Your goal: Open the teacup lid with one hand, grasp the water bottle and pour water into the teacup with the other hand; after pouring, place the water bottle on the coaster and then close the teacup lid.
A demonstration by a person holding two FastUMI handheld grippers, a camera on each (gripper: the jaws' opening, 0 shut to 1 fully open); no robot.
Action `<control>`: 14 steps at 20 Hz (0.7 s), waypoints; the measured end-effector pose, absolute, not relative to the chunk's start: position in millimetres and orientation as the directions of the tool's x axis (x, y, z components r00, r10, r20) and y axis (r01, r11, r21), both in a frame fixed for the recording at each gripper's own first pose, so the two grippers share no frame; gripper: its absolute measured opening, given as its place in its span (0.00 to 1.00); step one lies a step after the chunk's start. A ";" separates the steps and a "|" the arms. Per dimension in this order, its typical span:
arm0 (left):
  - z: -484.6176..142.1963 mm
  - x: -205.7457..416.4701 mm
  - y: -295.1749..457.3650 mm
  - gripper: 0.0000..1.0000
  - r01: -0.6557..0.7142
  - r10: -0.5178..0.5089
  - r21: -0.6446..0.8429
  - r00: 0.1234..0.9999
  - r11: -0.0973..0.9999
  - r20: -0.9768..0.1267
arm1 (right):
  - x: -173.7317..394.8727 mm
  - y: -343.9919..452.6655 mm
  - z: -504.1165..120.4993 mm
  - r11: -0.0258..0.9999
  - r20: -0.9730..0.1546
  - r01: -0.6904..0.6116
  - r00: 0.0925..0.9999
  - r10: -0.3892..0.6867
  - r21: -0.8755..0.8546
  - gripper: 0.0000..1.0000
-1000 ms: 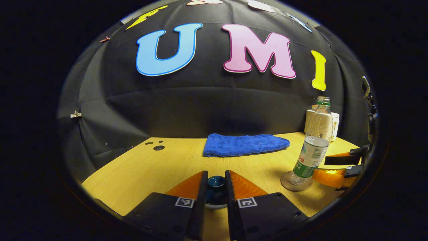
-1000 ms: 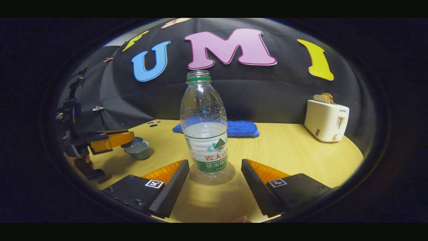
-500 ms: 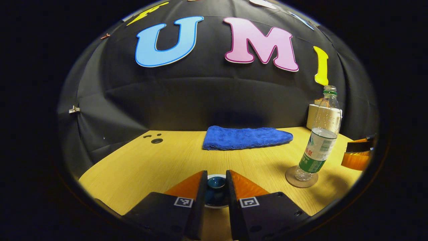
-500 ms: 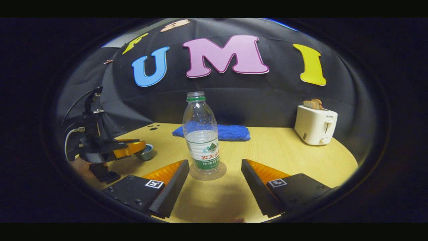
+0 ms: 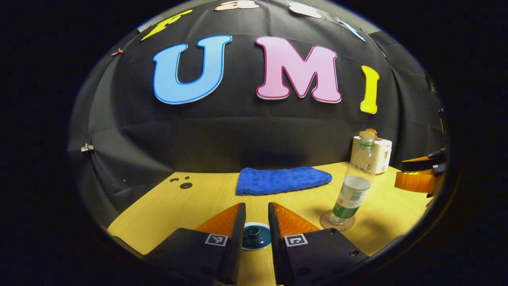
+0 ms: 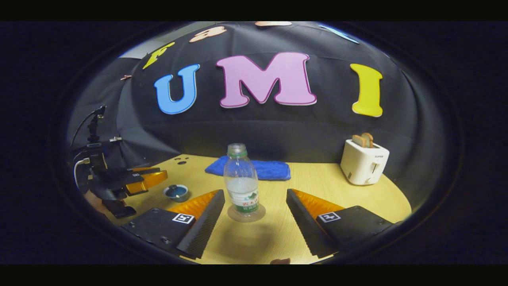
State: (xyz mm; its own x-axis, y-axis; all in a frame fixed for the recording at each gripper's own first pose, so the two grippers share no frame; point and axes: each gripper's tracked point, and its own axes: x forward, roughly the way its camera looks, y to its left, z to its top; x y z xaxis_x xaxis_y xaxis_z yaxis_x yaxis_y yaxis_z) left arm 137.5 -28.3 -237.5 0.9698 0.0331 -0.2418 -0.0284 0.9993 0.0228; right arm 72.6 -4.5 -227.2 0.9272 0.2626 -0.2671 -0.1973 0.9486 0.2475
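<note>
The dark blue teacup [image 5: 256, 236] stands on the table with its knobbed lid on it, low between my left gripper's fingers and below them. My left gripper [image 5: 256, 208] is open by a narrow gap and holds nothing; in the right gripper view the left gripper [image 6: 154, 176] hovers just left of the teacup [image 6: 176, 192], apart from it. The uncapped water bottle [image 6: 242, 186], partly full, stands upright on the round coaster [image 6: 246, 218]. My right gripper [image 6: 256, 194] is wide open, drawn back from the bottle. In the left gripper view the bottle [image 5: 353, 186] stands at the right, with the right gripper [image 5: 418, 174] beyond it.
A folded blue towel [image 6: 270, 169] lies at the back of the wooden table [image 6: 337, 198]. A white toaster [image 6: 363, 163] with bread in it stands at the back right. Small holes [image 5: 185, 185] mark the table's back left. A hand holds the left gripper at the left edge.
My left gripper has let go of the lid's knob and pulled back and up from the covered teacup. My right gripper has backed farther away from the bottle, which stays on the coaster.
</note>
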 end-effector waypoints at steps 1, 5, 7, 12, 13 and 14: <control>-222.4 132.0 -29.5 0.37 -0.023 0.028 0.022 0.971 0.999 -0.239 | 70.4 -5.8 -212.5 0.950 -0.260 -0.196 0.930 0.258 0.242 0.97; -161.9 111.7 -34.0 0.37 -0.012 0.007 -0.016 0.974 1.000 -0.228 | 58.1 -8.3 -157.5 0.955 -0.233 -0.189 0.942 0.243 0.230 0.97; -134.0 100.6 -35.0 0.37 -0.016 0.005 -0.046 0.975 0.999 -0.221 | 50.1 -8.8 -133.5 0.957 -0.218 -0.192 0.946 0.240 0.220 0.97; -78.5 71.9 -38.7 0.37 -0.006 0.001 -0.028 0.983 1.000 -0.186 | 28.4 -12.9 -83.2 0.953 -0.181 -0.205 0.952 0.247 0.224 0.97; -70.5 66.8 -39.5 0.37 -0.003 -0.002 -0.028 0.983 1.000 -0.182 | 24.6 -15.7 -74.8 0.955 -0.173 -0.200 0.955 0.240 0.218 0.96; -65.2 61.3 -42.0 0.37 0.007 -0.013 -0.035 0.983 0.999 -0.183 | 19.0 -17.4 -67.4 0.955 -0.165 -0.198 0.958 0.236 0.219 0.96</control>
